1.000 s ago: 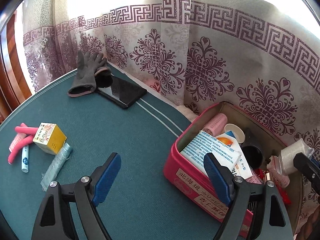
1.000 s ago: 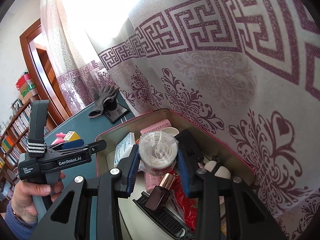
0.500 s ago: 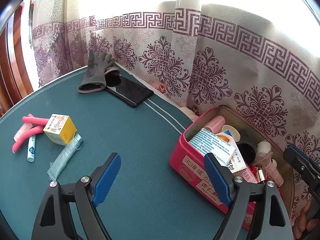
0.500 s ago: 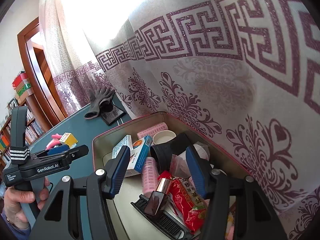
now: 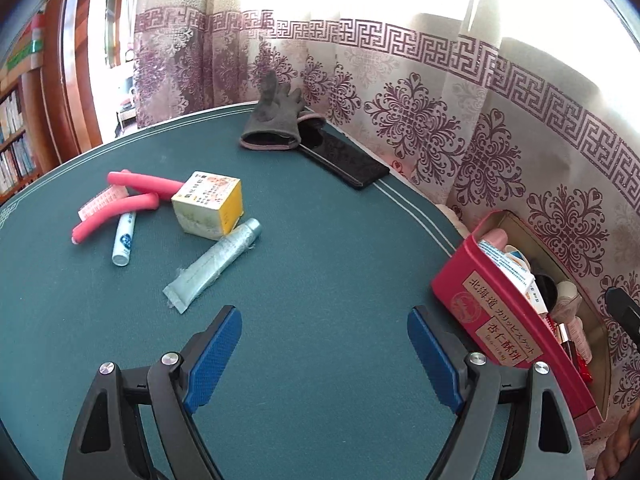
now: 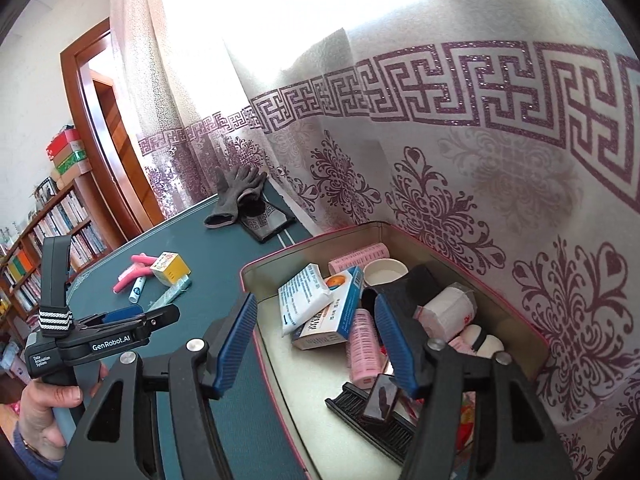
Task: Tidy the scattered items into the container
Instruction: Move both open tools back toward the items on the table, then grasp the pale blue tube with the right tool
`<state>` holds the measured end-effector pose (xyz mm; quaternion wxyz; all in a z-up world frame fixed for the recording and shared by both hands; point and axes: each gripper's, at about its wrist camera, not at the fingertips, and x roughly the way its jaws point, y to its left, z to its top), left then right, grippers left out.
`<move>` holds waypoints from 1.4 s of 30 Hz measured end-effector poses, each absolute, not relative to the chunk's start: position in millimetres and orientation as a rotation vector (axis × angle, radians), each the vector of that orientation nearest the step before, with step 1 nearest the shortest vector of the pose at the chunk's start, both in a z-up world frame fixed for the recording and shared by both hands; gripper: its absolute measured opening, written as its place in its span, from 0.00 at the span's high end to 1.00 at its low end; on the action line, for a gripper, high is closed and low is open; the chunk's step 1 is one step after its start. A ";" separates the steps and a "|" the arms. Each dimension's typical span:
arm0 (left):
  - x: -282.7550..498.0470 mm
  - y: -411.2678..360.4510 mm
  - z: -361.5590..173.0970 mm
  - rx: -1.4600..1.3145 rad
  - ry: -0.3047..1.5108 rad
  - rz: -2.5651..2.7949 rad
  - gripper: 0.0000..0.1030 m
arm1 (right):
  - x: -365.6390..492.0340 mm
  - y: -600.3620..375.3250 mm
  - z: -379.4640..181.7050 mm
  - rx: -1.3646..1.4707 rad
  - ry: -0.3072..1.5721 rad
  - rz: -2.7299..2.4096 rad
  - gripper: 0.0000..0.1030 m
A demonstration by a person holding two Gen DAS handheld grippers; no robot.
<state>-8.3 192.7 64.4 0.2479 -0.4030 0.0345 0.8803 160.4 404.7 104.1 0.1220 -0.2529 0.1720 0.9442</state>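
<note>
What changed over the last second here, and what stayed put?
The right gripper let go of the white roll into the red tin; its jaws are opening, empty. The left gripper, open and empty, swung toward the yellow box pile. Table items stayed.

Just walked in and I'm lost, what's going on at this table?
A person with a gripper in each hand is tidying clutter into a red tin. The right gripper is over the tin, jaws opening and empty. The left gripper, open and empty, faces the pink foam rollers, yellow box and tubes on the green table.
</note>
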 end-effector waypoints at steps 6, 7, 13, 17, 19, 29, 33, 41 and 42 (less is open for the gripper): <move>-21.3 125.8 59.0 -1.143 -0.012 2.515 0.16 | 136.9 366.3 105.2 -0.794 0.461 2.855 0.27; -22.8 114.3 58.3 -1.149 -0.026 2.539 0.16 | 132.0 358.1 104.6 -0.808 0.450 2.876 0.23; -29.7 56.4 51.0 -1.174 -0.083 2.657 0.16 | 94.6 309.1 95.3 -0.937 0.399 2.983 0.23; -31.5 30.7 44.6 -1.188 -0.114 2.692 0.16 | 61.0 283.1 81.2 -1.067 0.443 3.015 0.23; -31.9 20.6 41.1 -1.194 -0.123 2.706 0.16 | 42.7 272.1 73.6 -1.127 0.465 3.017 0.23; -36.0 -11.0 27.1 -1.215 -0.211 2.716 0.16 | -45.8 238.2 32.5 -1.332 0.496 2.923 0.24; -38.1 -16.7 21.7 -1.227 -0.247 2.713 0.16 | -69.5 232.4 24.0 -1.331 0.479 2.883 0.32; -38.8 -17.1 12.3 -1.253 -0.233 2.708 0.16 | -101.9 214.6 19.8 -1.226 0.247 2.822 0.42; -38.7 -17.4 12.0 -1.253 -0.232 2.708 0.16 | -102.6 214.2 20.2 -1.225 0.241 2.822 0.45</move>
